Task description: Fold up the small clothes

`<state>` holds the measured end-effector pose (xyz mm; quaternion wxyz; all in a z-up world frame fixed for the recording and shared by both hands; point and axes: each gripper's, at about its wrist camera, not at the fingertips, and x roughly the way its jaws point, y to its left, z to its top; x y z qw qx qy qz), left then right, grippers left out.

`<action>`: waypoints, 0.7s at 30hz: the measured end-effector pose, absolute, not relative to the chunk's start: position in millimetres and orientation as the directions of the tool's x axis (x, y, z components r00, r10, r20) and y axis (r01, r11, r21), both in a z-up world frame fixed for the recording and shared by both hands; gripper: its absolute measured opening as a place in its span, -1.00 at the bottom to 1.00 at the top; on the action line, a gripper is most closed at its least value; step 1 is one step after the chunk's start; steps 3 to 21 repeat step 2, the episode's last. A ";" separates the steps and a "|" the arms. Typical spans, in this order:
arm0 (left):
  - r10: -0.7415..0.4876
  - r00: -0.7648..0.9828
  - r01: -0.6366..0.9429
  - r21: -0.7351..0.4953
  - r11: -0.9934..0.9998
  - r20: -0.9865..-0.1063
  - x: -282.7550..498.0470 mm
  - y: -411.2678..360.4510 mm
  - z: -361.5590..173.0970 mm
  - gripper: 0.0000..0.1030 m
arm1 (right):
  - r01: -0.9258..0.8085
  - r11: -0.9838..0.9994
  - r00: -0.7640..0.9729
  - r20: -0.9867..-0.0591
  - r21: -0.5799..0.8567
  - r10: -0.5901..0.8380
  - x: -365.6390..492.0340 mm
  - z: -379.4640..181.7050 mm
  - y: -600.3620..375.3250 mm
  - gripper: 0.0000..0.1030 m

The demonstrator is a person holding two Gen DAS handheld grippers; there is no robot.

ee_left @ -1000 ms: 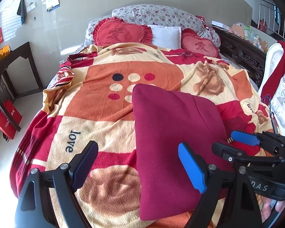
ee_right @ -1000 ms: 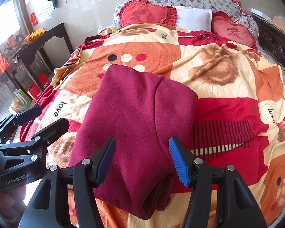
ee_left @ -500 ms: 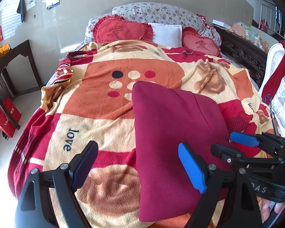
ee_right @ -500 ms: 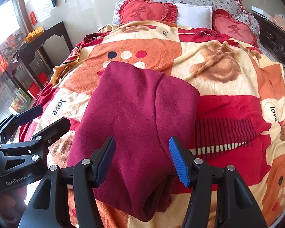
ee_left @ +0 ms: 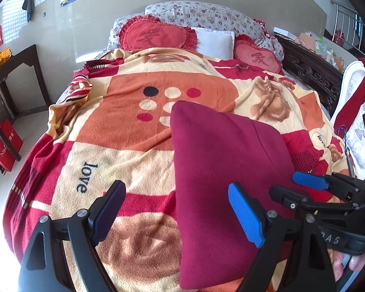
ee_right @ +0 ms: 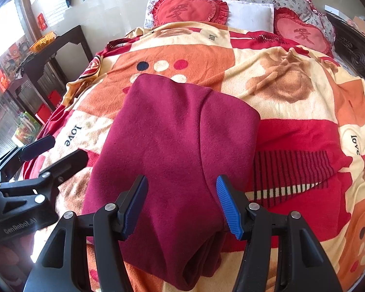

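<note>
A dark red garment (ee_left: 226,170) lies folded into a rough rectangle on the patterned blanket (ee_left: 124,150), its folded layers showing at the near end (ee_right: 197,262). My left gripper (ee_left: 177,211) is open wide, one finger over the blanket and the other over the garment's left part. Just above the garment's (ee_right: 177,133) near end, my right gripper (ee_right: 182,194) is open, and its pads do not press the cloth. Each gripper shows in the other's view: the right gripper (ee_left: 284,185) at the garment's right edge, the left gripper (ee_right: 65,149) beside its left edge.
Two red heart cushions (ee_left: 155,36) and a white pillow (ee_left: 214,41) sit at the head of the bed. A dark wooden table (ee_right: 60,48) and red boxes (ee_left: 4,146) stand on the left. A carved wooden bed frame (ee_left: 314,73) and hanging clothes (ee_left: 352,92) are on the right.
</note>
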<state>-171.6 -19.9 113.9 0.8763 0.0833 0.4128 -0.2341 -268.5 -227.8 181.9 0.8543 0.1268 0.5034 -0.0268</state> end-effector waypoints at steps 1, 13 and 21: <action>-0.332 0.557 0.471 -0.039 0.881 -0.761 -168.6 -18.1 113.4 0.74 | 0.177 0.966 0.493 -0.866 0.190 0.080 -267.8 180.9 -231.0 -0.22; -0.320 0.562 0.464 -0.030 0.885 -0.762 -164.7 -16.3 112.8 0.74 | 0.183 0.964 0.495 -0.865 0.195 0.081 -267.4 179.9 -236.0 -0.22; -0.320 0.562 0.464 -0.030 0.885 -0.762 -164.7 -16.3 112.8 0.74 | 0.183 0.964 0.495 -0.865 0.195 0.081 -267.4 179.9 -236.0 -0.22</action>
